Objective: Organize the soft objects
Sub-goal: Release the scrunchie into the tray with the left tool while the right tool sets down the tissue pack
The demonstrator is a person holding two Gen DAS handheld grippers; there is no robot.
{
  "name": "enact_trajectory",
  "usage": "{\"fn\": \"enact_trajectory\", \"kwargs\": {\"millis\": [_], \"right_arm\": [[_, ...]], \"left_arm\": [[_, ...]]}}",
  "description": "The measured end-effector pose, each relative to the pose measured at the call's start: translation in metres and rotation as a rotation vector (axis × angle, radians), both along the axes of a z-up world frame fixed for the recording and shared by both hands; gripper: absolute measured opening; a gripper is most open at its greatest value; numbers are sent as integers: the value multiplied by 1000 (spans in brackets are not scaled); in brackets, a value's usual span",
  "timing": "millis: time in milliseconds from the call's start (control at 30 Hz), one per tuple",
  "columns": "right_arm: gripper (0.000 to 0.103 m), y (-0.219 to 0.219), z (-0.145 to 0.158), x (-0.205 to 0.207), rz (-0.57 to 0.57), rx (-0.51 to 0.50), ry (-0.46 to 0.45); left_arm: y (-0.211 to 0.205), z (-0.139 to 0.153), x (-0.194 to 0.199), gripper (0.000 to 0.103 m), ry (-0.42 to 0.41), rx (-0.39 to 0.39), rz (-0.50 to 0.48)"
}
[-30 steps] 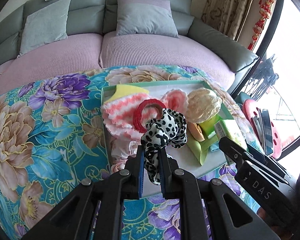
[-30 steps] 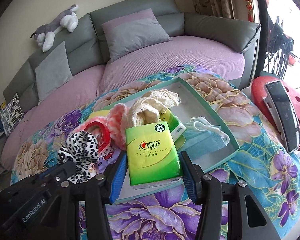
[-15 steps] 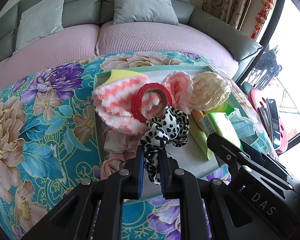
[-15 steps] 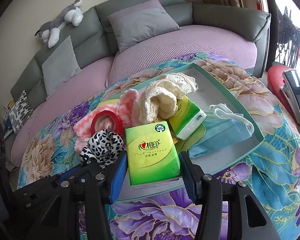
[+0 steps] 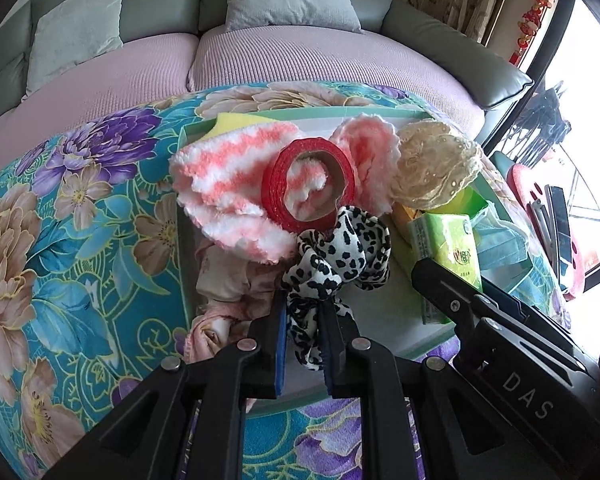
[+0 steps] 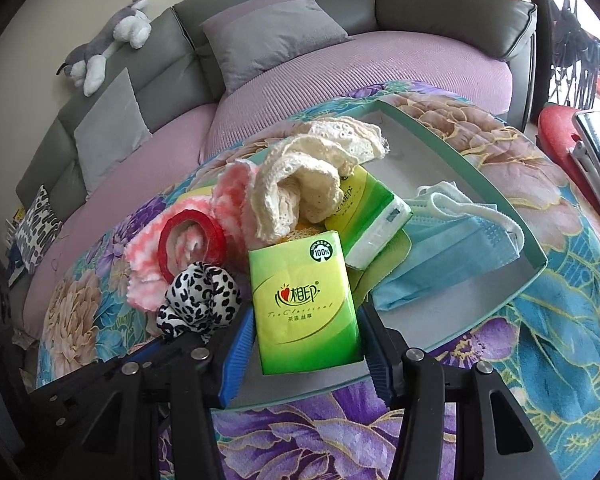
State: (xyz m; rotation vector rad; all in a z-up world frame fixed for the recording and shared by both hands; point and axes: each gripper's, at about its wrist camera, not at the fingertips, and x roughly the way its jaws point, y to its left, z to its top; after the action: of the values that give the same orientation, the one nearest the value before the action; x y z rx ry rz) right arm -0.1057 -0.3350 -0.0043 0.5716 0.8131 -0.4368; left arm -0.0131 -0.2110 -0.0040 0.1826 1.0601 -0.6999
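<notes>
**Both grippers held soft things over the tray**

The scrunchie (image 5: 336, 264), black and white spotted, hung upright between the fingers of the left gripper (image 5: 305, 320). Its long axis ran from the fingertips up and away from the camera, and its bunched top leaned a little to the right. The left jaws were almost closed, and the blue pads pressed on the lower, thin part of the fabric. The scrunchie was over the near part of the tray (image 5: 396, 336), just in front of the red tape roll (image 5: 308, 184) and the pink and white sock (image 5: 228, 184).

The tissue pack (image 6: 304, 304), green and yellow, stood upright in the right gripper (image 6: 305, 344). Its long axis pointed away from the camera, with the printed face toward the lens. The right jaws were about half open, and each pad pressed on one long side of the pack. The pack was over the near rim of the tray (image 6: 500, 200).

Behind it lay a second pack (image 6: 372, 216), tilted, with its long axis going down to the right. A cream lace piece (image 6: 300, 184) rested partly on this pack, and a blue mask (image 6: 452, 256) lay flat at the right side of the tray. The tray stood on a flowered cloth (image 6: 560, 320).
</notes>
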Motion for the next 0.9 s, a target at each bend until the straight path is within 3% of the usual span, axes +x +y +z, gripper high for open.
{"fn": "enact_trajectory", "kwargs": {"millis": [133,400,533,900], "right_arm": [[54,-2,1,-2,-4,4,-2],[54,1,11,-4,0,-25,2],[55,2,18,-7,-1,-34,-6],[61,6,26,-10,-7,-92,35]], "left_arm": [[-1,-3,1,16,6,7,-3],[-1,2,-2,30,10,17,-10],[3,11,-7,42,-15,26,-17],[19,33,-11,58,-32,-6,4]]}}
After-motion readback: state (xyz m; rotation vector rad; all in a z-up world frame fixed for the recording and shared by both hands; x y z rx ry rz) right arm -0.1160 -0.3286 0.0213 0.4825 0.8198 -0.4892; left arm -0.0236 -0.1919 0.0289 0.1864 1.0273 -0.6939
